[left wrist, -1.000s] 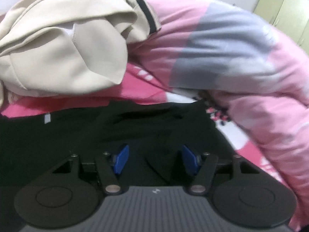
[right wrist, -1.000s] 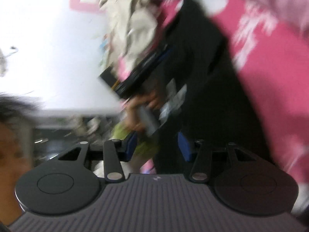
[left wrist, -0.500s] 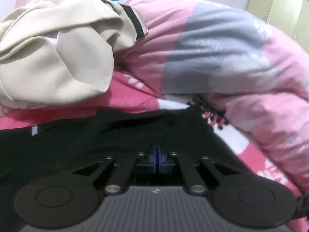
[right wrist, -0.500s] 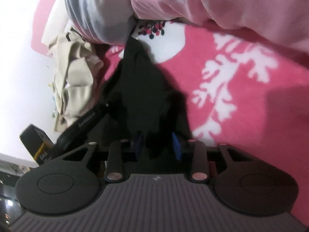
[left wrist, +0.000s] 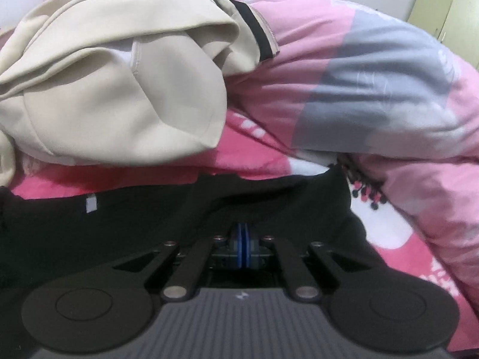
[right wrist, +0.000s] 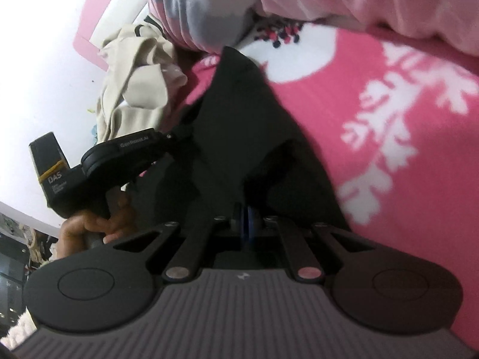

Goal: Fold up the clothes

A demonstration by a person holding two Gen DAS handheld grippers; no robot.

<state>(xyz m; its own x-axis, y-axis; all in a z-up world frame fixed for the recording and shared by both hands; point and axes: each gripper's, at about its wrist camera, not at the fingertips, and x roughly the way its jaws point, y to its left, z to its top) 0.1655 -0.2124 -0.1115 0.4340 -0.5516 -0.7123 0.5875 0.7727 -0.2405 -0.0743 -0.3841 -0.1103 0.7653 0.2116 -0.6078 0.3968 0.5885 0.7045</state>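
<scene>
While a second ago both tools stood apart, the left tool [left wrist: 243, 246] and right tool [right wrist: 248, 224] are now each clamped on the black cotton garment [left wrist: 149, 221] lying on the pink snowflake-patterned bed blanket [right wrist: 389, 137]. A crumpled beige jacket [left wrist: 113, 83] sits at ten o'clock. Judging by both grips, the fold can begin.

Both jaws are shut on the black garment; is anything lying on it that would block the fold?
Nothing visible lies on the black garment. The beige jacket and quilt sit beyond its far edge, on the pink blanket.
</scene>
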